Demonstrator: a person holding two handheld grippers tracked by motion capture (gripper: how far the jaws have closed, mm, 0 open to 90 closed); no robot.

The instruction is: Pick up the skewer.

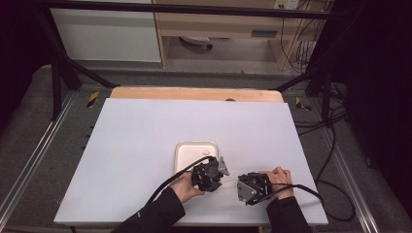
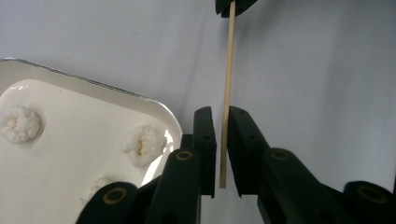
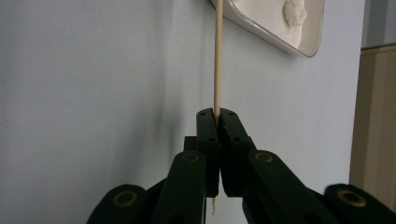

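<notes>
A thin wooden skewer (image 1: 230, 181) lies level just above the white table, running between my two grippers. My right gripper (image 1: 240, 184) is shut on one end of it; in the right gripper view the jaws (image 3: 216, 112) clamp the skewer (image 3: 217, 56), which points toward the tray (image 3: 280, 38). My left gripper (image 1: 221, 180) has the other end of the skewer (image 2: 227, 70) between its jaws (image 2: 222, 115), with a narrow gap showing beside the stick. The right gripper's tips (image 2: 232, 5) show at the skewer's far end.
A white metal tray (image 1: 180, 147) sits mid-table just behind the left gripper. It holds white fluffy balls (image 2: 142, 144), one more at its left (image 2: 18, 124). A wooden strip (image 1: 194, 93) borders the table's far edge. Cables trail off to the right.
</notes>
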